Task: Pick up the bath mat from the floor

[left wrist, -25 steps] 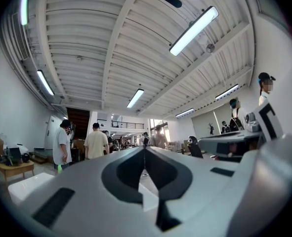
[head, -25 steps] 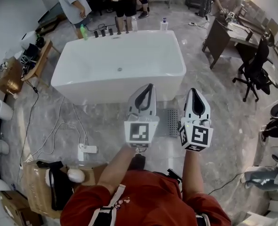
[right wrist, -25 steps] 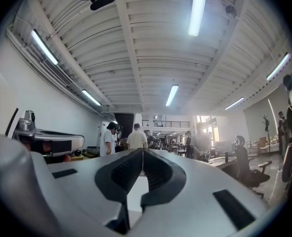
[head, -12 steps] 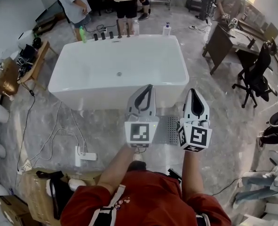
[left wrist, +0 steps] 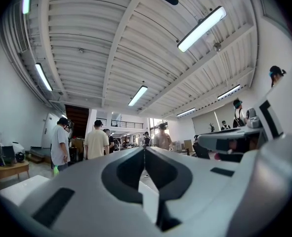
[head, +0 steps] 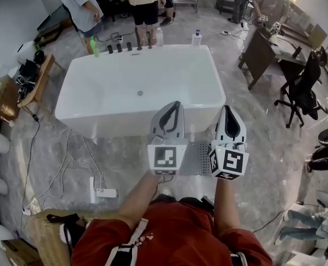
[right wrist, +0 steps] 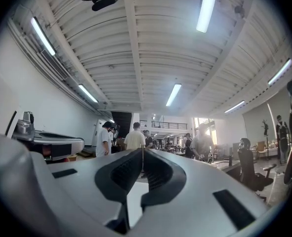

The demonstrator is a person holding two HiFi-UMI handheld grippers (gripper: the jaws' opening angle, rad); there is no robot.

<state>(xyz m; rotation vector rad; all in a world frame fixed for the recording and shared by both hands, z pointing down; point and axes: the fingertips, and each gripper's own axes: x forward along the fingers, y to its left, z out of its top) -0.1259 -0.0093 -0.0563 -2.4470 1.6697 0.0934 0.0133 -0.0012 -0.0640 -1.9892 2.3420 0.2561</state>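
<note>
In the middle of the head view, the white freestanding bathtub [head: 140, 87] fills the frame's upper centre, standing on the grey marble-patterned floor [head: 263, 143]. Just below the tub's near wall, at centre right, lies the grey perforated bath mat [head: 199, 156], flat on the floor. Only a patch of it shows, in the gap between the two hand-held tools. Their bodies cover its left and right edges, so I cannot tell which way its long axis runs.

The mat sits beneath the grippers, between them in the picture, so neither hand looks clearly nearer. The left gripper [head: 176, 105] overlaps the mat's left side and the right gripper [head: 228, 111] its right side.

Both tools are held side by side in front of the person's chest. Their tips point forward over the tub rim, not down at the floor. The left gripper view and the right gripper view confirm this: each looks out across the room and up at the ceiling, with no mat in sight.

The left gripper [left wrist: 145, 149] has its jaws pressed together with nothing between them, and so does the right gripper [right wrist: 142, 150]. As I judge it, the pick-up has not begun. The tools would need to tip downward, drop toward the floor and part their jaws before reaching a mat edge.
</note>
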